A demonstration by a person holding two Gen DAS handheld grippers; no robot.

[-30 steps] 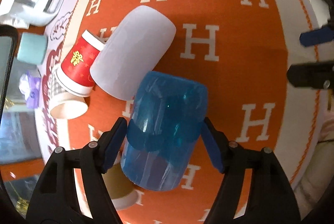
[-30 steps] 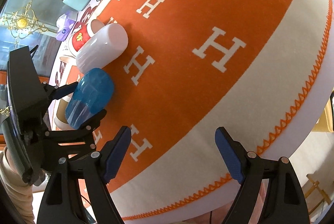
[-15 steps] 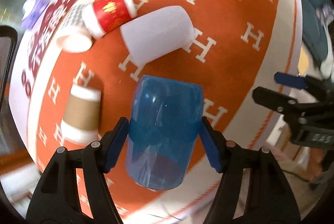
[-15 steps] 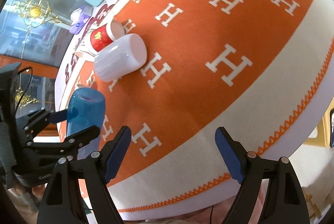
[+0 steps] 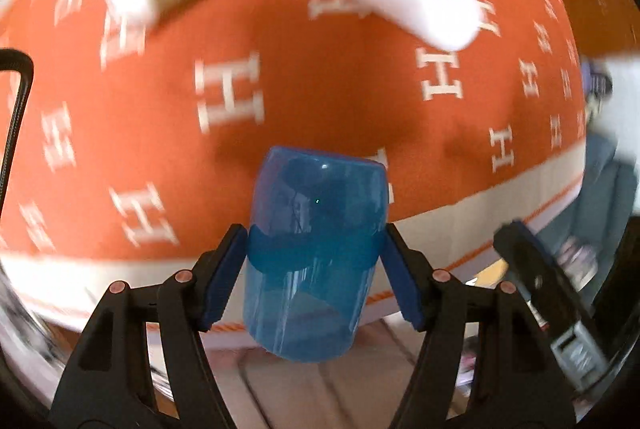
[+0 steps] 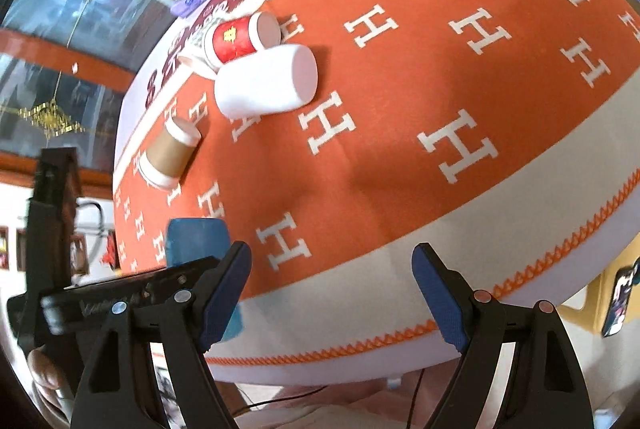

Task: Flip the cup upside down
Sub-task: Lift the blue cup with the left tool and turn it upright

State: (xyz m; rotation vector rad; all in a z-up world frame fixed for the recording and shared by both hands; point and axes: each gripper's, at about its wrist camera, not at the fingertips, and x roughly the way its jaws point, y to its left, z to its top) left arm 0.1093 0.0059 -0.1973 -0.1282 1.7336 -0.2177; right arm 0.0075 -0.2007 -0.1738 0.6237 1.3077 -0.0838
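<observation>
The left gripper (image 5: 316,261), its fingers clenched on the blue cup (image 5: 316,249), holds it aloft near the surface (image 6: 400,149) edge mid-flip; next, set it rim-down, while the right gripper (image 6: 332,289) waits released.

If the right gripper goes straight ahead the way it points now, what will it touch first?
Most likely the orange tablecloth, on its white border near the table edge. The right gripper is open and empty, and nothing stands between its fingers and the cloth. The white cup lies farther off to the left; depth is uncertain.
</observation>
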